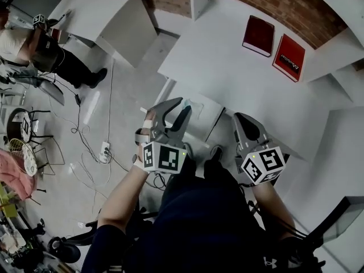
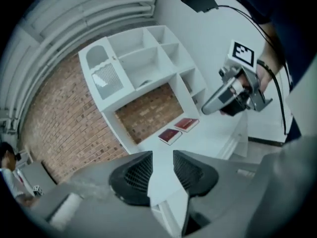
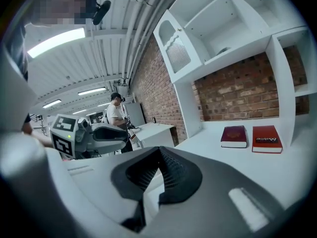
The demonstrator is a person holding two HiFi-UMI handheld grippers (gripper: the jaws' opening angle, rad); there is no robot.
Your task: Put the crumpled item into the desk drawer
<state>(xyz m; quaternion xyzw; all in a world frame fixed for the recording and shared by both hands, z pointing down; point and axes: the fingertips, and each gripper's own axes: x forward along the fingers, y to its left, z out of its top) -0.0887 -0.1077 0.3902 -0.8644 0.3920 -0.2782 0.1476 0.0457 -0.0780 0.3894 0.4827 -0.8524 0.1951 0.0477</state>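
Left gripper view showed my grey two-jaw left gripper point(image 2: 162, 155) spread, nothing between its ribbed pads. My matching right gripper point(image 3: 158, 151) had its jaws pressed together, empty. Beyond lay the flat white desk point(image 1: 227, 67). No view showed me the crumpled item; reaching blind, I might have missed it and the drawer.

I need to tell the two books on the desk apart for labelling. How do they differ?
Colour: the maroon book is darker, the red book brighter.
Cover: the red book bears white lettering; the maroon book shows none that I can make out.
Place: in the head view the maroon book lies left of the red book.
Both lie closed and flat on the white desk, side by side, not touching.
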